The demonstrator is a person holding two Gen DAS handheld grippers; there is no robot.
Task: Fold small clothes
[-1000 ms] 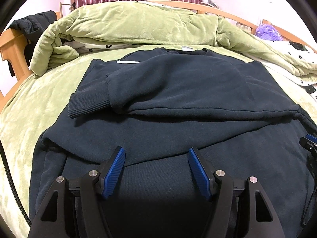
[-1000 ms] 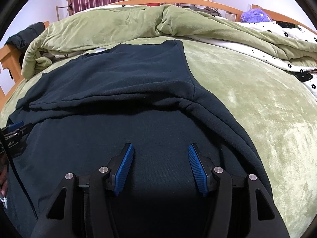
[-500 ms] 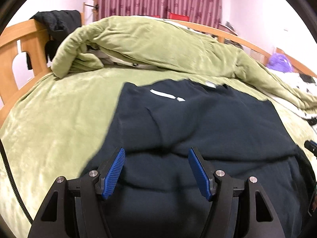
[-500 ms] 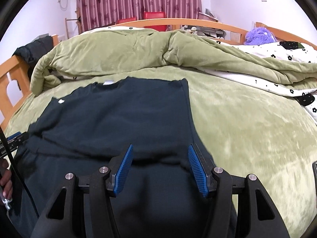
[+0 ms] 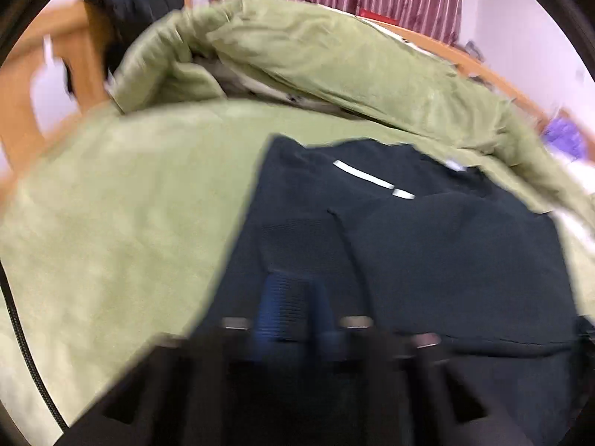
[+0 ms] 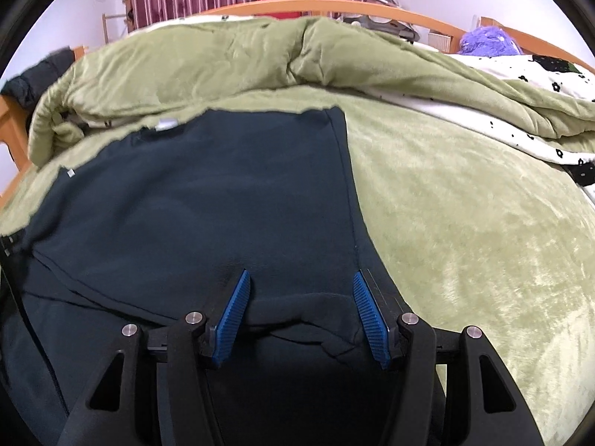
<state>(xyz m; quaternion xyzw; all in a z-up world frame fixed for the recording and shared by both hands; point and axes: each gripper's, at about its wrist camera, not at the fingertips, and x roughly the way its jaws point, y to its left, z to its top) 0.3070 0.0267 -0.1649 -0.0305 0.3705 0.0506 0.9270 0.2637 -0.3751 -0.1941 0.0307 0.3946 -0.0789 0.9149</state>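
The dark navy sweatshirt lies flat on the green bedspread of the bed, its collar toward the heaped green quilt at the far side; the flat spread gives it a broad, even surface for folding. In the left wrist view the picture is motion-blurred, but the left hand-held gripper shows its blue pads pressed together over the near left portion of the garment; whether cloth is caught between them cannot be told from the blur. The right hand-held gripper stands spread, its pads either side of a raised fold edge at the garment's near right portion, not pressing on it. Judged from this placement, each side is being taken at the lower portion so the garment can be folded up toward the collar. A white stripe mark and a small white neck tag are visible; no writing on either can be read.
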